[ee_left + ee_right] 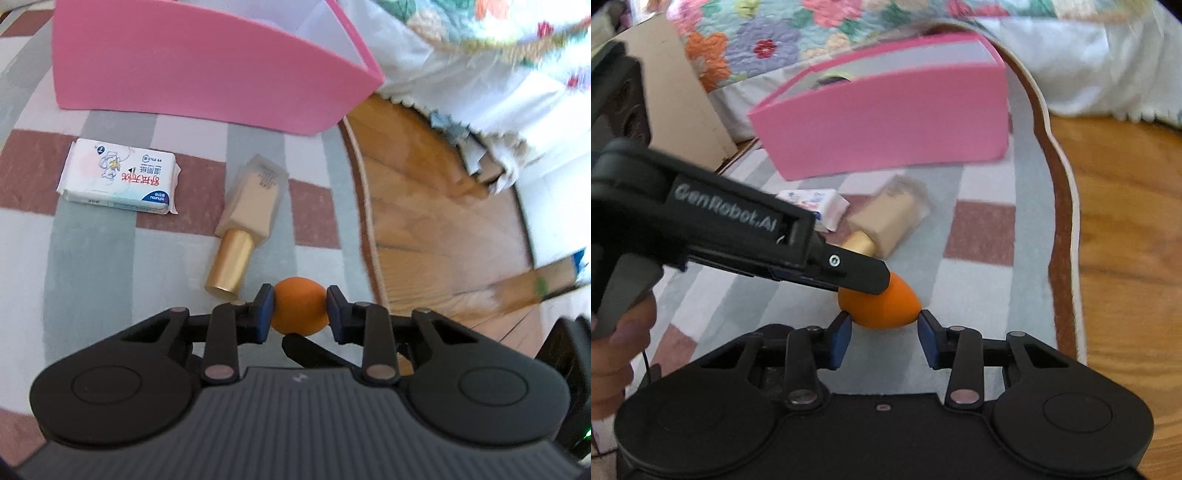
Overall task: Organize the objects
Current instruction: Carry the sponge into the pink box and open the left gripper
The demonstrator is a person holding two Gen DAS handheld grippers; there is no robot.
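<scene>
An orange egg-shaped sponge (pixel 300 311) sits between the blue pads of my left gripper (pixel 300 312), which is shut on it. In the right wrist view the same sponge (pixel 882 306) lies between the pads of my right gripper (pixel 884 330), which stand a little apart from it, open. The left gripper's finger (pixel 849 271) presses on the sponge from the left. A beige bottle with a gold cap (pixel 251 218) lies on the rug ahead, also in the right wrist view (pixel 886 225). A white tissue pack (pixel 120 181) lies left of it. A pink box (pixel 207 66) stands behind.
The checked rug (pixel 92 258) ends at a curved edge on the right, with wooden floor (pixel 436 221) beyond. A flowered quilt (pixel 757 44) hangs behind the pink box (pixel 886 118). A beige cabinet side (pixel 676 96) stands at the left.
</scene>
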